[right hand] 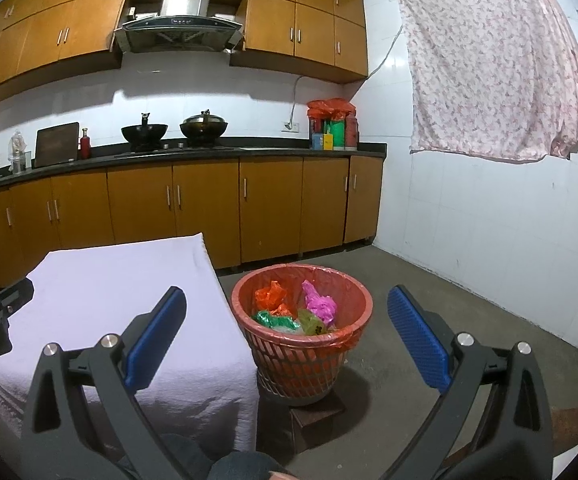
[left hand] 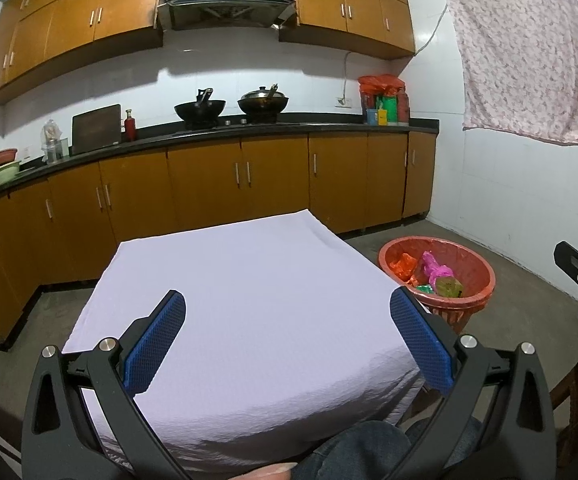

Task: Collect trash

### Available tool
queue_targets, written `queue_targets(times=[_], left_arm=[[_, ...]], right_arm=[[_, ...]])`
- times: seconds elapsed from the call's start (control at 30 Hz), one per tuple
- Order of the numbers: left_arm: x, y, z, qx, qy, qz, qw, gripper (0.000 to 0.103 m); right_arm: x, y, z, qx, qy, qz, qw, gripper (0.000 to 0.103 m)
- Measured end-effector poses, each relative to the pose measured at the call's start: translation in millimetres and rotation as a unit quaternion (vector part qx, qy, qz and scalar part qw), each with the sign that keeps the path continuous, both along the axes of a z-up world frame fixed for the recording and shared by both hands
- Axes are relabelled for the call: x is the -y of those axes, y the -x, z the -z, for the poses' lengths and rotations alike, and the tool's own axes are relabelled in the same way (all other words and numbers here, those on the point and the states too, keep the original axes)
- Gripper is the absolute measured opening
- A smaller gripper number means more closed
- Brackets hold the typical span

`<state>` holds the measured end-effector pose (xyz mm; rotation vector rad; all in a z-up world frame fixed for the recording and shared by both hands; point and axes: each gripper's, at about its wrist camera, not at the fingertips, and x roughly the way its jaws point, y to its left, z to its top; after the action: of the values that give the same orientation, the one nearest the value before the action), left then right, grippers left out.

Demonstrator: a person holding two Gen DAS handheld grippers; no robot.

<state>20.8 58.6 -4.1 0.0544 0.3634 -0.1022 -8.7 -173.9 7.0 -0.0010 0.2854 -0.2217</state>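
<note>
The trash (right hand: 315,306) sits in the basket (right hand: 303,360) on the floor, just beside the right-hand edge of the bench (left hand: 249,300): crumpled plastic scraps in orange, pink and green, light and crinkly, heaped low against the liner. The basket is a round, tapering lattice of plastic ribs, lined with a thin red bag folded over its rim, and it seems to stand on a small dark block.

The bench itself is draped in a pale lilac cloth, smooth on top and wrinkled where it falls over the near edge. I see no scrap left on it, so my guess is that the collecting is done or nearly so.

The left gripper (left hand: 289,340) hangs over the cloth with its blue, waffle-textured pads spread wide and nothing between them. The right gripper (right hand: 289,340) is equally wide apart and empty, hanging above the basket and the bench edge.

If anything more turns up, a gentle pinch on a raised fold should do, with the release made well inside the rim, since such film tends to cling and drift.
</note>
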Motion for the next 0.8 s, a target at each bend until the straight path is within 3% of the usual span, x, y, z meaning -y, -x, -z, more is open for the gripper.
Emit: queue_targets(times=[0.8], left_arm=[[-0.9,-0.4,0.8,-0.002,0.000,0.001,1.0000,0.101]], right_arm=[[1.4,-0.8,0.9,-0.002,0.000,0.000,1.000,0.099]])
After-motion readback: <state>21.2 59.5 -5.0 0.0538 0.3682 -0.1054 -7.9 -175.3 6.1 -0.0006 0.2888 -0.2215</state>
